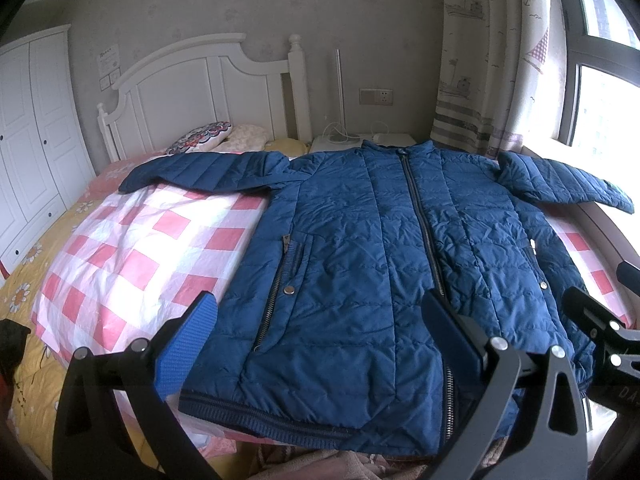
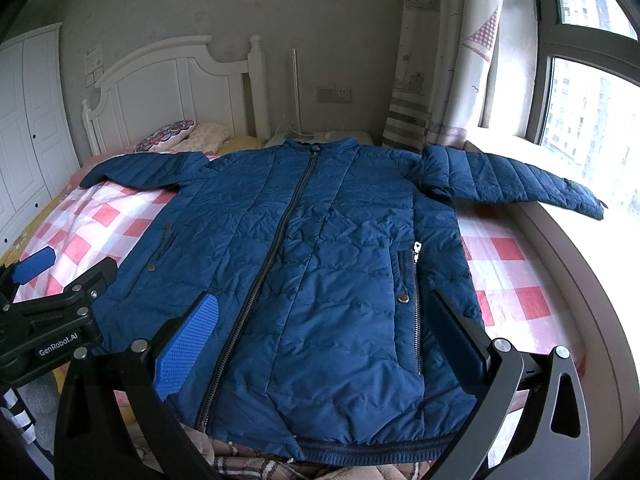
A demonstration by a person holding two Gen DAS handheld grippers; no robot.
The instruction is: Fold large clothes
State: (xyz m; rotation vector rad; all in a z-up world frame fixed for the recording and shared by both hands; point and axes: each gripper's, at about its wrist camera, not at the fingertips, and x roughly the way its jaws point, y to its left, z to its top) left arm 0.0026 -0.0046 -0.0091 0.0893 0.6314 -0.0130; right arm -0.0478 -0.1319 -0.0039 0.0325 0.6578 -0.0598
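Observation:
A blue quilted jacket (image 1: pixel 372 240) (image 2: pixel 320 248) lies flat, front up and zipped, on a pink-and-white checked sheet (image 1: pixel 132 256) (image 2: pixel 508 280) on the bed. Both sleeves stretch out sideways; the right sleeve (image 2: pixel 516 184) reaches onto the window ledge. My left gripper (image 1: pixel 320 312) hovers open above the jacket's lower hem, holding nothing. My right gripper (image 2: pixel 324 312) is open too, above the lower half of the jacket, with nothing between its fingers. The left gripper's body (image 2: pixel 52 312) shows at the left edge of the right wrist view.
A white headboard (image 1: pixel 208 88) and pillows (image 1: pixel 208 138) stand at the far end. A white wardrobe (image 1: pixel 28 148) is on the left. A curtain (image 1: pixel 480 60) and window (image 2: pixel 592 80) are on the right, with a curved ledge (image 2: pixel 560 264) beside the bed. A plaid blanket (image 2: pixel 256 468) lies below the hem.

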